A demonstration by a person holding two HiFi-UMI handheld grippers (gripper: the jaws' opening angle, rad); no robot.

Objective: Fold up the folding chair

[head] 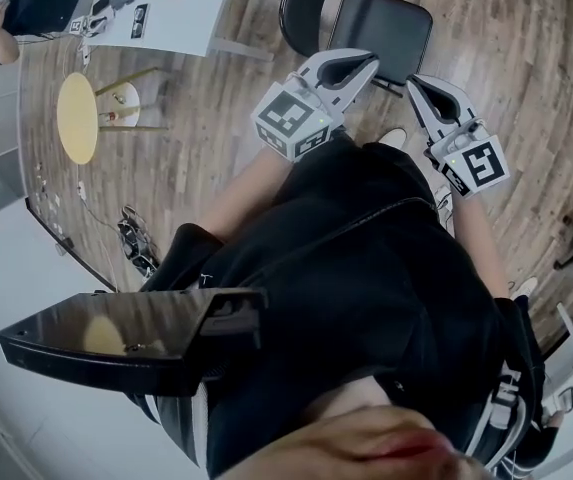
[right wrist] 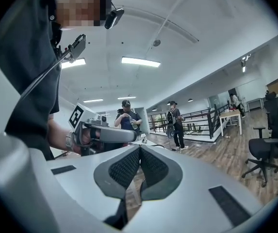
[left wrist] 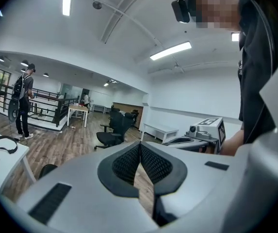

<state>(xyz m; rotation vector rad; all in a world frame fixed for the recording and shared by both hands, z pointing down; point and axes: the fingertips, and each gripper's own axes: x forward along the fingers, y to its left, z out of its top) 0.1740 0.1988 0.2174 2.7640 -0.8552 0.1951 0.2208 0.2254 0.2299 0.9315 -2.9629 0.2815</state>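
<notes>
Head view: left gripper (head: 358,64) and right gripper (head: 418,86) are hovering near the folding chair (head: 381,30), jaws pressing together empty; closed like this, they could be shoving it rather than gripping.

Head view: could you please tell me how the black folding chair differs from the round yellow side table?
The folding chair is black with a squarish seat; the side table has a round yellow top. The chair's frame is dark, the table's legs light wood. Both stand on the wooden floor.
</notes>
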